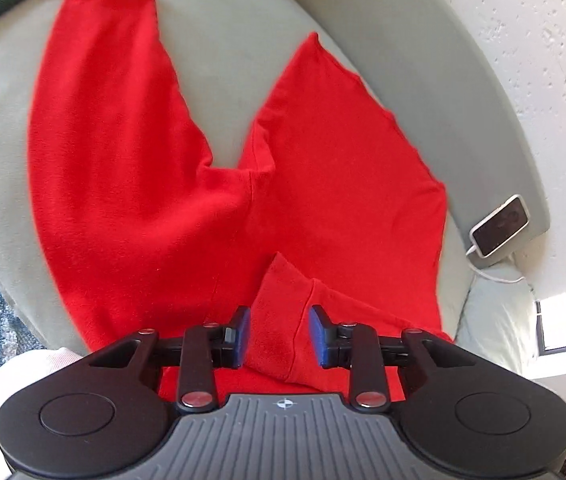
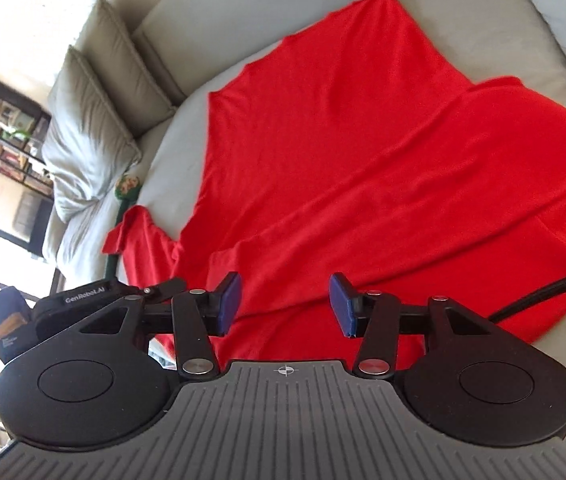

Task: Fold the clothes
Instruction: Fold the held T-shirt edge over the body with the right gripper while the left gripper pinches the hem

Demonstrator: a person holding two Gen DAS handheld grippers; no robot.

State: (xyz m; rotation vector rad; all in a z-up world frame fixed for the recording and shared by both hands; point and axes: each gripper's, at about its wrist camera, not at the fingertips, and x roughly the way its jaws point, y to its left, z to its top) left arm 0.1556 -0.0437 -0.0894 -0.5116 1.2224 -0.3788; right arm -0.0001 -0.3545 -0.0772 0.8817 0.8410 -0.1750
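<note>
lying spread over grey sofa cushion (image 1: 223,20): red shirt (image 1: 123,200) | left gripper (image 1: 279,336) parted, straddling folded sleeve cuff, not clamped | right gripper (image 2: 285,304) wide apart above shirt, gripping nothing

Both cameras sit close above the bed (image 1: 243,40), looking down past each claw; both see the red shirt (image 1: 123,200).
</note>
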